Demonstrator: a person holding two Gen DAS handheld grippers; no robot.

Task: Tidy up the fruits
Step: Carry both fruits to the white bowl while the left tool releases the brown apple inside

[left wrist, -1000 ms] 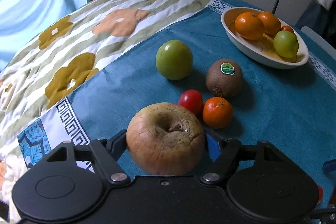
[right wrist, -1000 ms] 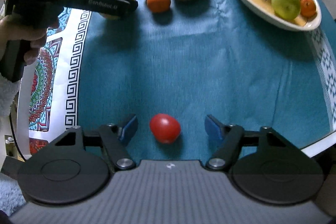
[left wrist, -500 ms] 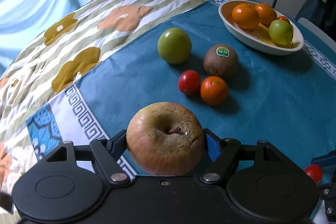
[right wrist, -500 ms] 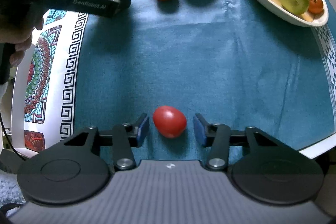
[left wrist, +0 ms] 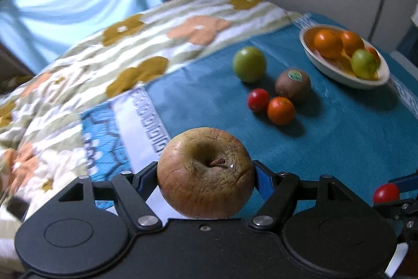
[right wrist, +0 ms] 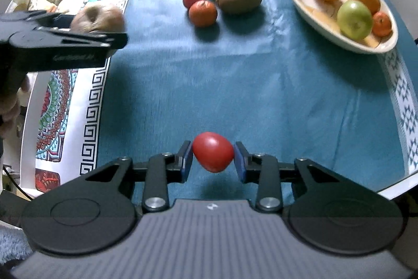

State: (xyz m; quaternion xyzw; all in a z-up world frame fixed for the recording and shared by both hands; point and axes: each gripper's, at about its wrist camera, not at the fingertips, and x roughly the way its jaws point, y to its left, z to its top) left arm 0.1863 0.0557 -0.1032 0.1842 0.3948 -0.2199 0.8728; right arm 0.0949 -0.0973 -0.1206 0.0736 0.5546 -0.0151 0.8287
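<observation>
Here the apple (left wrist: 205, 172) is wrinkled, brownish-yellow with red blush, stem cavity up, pinched between the left gripper (left wrist: 206, 174) fingers above the patterned cloth (left wrist: 146, 119). The smooth red tomato (right wrist: 213, 151) is clamped between the right gripper (right wrist: 213, 157) pads over the blue tablecloth (right wrist: 261, 85). A second ago those pads stood spread around the tomato; now they are closed on it and it is lifted.

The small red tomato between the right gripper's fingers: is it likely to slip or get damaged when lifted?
The tomato looks smooth and glossy, so it may slip from the flat blue pads. Its rounded, egg-like shape would probably roll if released. It seems soft-skinned, so the right gripper should likely squeeze gently.
</observation>
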